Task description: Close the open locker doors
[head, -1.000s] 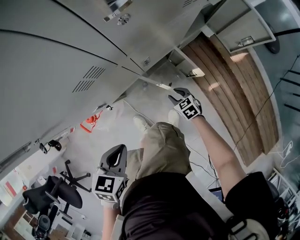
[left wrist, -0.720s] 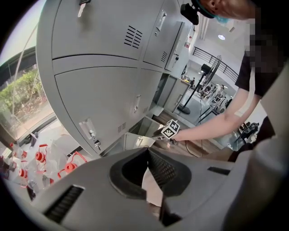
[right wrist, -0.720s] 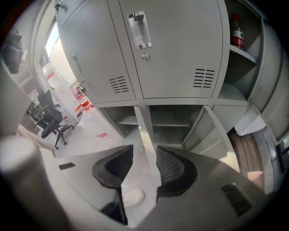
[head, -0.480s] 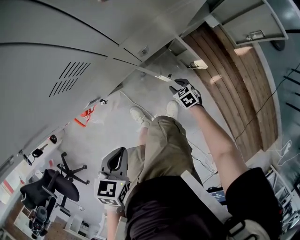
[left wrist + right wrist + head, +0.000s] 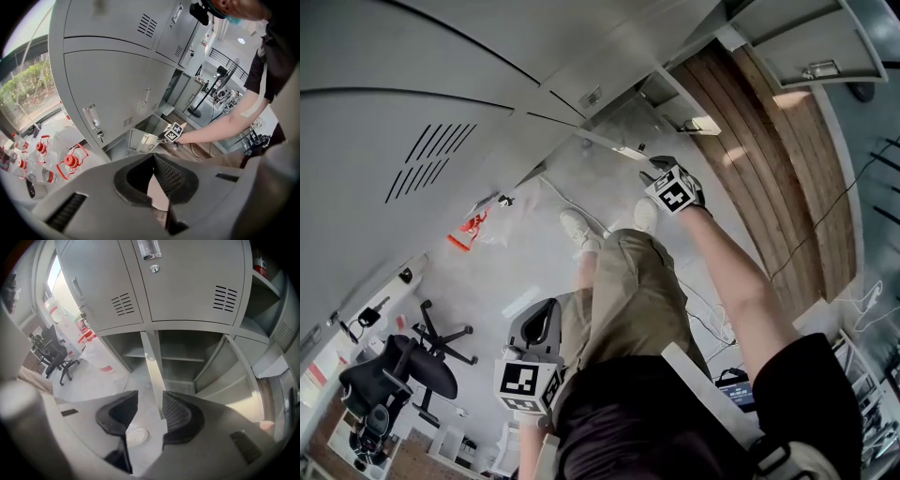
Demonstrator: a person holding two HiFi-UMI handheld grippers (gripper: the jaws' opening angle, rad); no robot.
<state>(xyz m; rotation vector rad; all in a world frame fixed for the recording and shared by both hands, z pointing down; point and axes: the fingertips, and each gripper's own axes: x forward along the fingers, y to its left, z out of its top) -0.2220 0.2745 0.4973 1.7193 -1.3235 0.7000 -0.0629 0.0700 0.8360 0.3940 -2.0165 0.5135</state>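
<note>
As our right tongs [image 5: 150, 399] hover half open, empty, by the open locker door [image 5: 152, 364], we should push its edge squarely; left tongs [image 5: 152, 159] rest closed, empty.

Three open locker doors [image 5: 797, 42] show in the head view: one at upper right, two near upper centre. Two claws: the left claw [image 5: 542, 317] at lower left, the right claw [image 5: 656, 172] above centre. Two white shoes [image 5: 578, 230] mid-frame. One black office chair [image 5: 398, 370] at lower left.
</note>
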